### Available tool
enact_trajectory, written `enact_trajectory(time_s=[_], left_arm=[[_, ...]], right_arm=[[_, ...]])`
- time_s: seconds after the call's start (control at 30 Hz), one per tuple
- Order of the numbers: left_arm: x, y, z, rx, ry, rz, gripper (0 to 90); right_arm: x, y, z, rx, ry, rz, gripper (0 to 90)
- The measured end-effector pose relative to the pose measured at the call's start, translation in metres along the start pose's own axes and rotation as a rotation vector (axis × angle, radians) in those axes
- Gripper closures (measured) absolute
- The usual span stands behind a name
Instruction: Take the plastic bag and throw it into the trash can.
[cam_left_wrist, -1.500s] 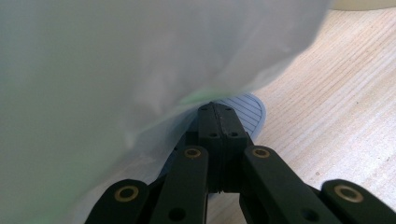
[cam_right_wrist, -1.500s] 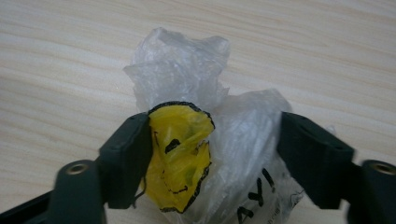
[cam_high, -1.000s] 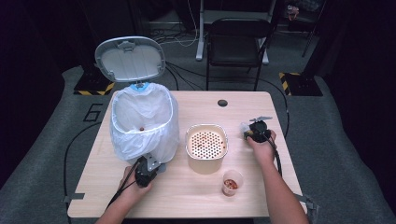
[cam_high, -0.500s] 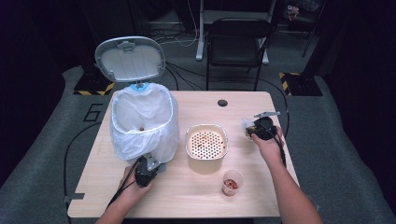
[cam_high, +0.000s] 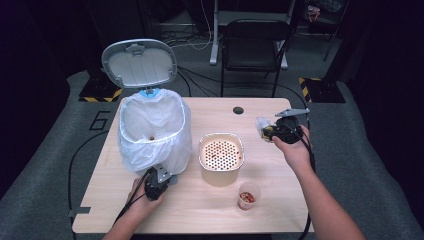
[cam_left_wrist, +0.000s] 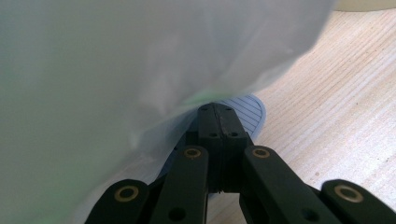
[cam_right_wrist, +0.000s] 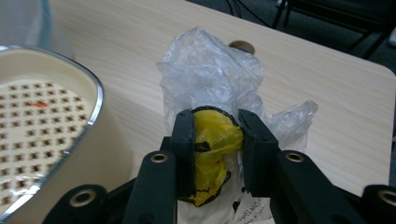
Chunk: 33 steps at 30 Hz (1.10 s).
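Note:
A crumpled clear plastic wrapper (cam_right_wrist: 210, 79) with a yellow part inside is pinched in my right gripper (cam_right_wrist: 215, 133), held above the table's right side. In the high view, that right gripper (cam_high: 268, 131) carries the wrapper (cam_high: 262, 123) to the right of the cream basket (cam_high: 201, 150). My left gripper (cam_left_wrist: 216, 112) is shut, its tips resting on the grey ribbed pedal (cam_left_wrist: 252, 109) under the white bin bag (cam_left_wrist: 116, 60). From above, the left gripper (cam_high: 159, 176) sits at the foot of the bin (cam_high: 152, 125), whose lid (cam_high: 139, 62) stands open.
The cream basket's rim (cam_right_wrist: 95, 88) surrounds a perforated insert close to the left of the wrapper. A small clear cup (cam_high: 248, 195) with red bits stands near the front edge. A round grommet (cam_high: 238, 110) is at the table's back. A black chair (cam_high: 255, 45) stands behind.
My right hand has carried the wrapper a little up and away from the front edge. The left gripper stays on the pedal and the lid stays open.

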<state>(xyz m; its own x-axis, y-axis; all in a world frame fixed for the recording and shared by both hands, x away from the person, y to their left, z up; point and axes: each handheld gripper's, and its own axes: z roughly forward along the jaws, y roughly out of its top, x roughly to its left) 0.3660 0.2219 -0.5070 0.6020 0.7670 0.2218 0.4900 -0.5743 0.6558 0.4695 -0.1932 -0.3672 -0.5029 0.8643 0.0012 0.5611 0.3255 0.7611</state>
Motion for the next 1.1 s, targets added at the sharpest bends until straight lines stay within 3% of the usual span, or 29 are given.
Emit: enact_trajectory(time_s=[0.17,0.6,0.73,0.97,1.1], left_arm=[[0.0,0.0,0.0,0.004,-0.001,-0.001,90.0],[-0.001,0.0,0.0,0.0,0.009,-0.002,90.0],[-0.001,0.001,0.001,0.004,0.008,0.0,90.0],[-0.001,0.001,0.001,0.002,0.006,0.002,90.0],[-0.001,0.001,0.001,0.006,0.009,0.005,90.0]], right_arm=[[0.012,0.014,-0.011,-0.02,0.045,-0.016,69.7],[0.055,0.051,-0.036,-0.049,0.126,-0.141,69.6],[0.069,0.061,-0.039,-0.056,0.169,-0.153,69.6],[0.098,0.081,-0.042,-0.076,0.216,-0.224,69.6],[0.113,0.088,-0.041,-0.076,0.257,-0.223,69.6]])
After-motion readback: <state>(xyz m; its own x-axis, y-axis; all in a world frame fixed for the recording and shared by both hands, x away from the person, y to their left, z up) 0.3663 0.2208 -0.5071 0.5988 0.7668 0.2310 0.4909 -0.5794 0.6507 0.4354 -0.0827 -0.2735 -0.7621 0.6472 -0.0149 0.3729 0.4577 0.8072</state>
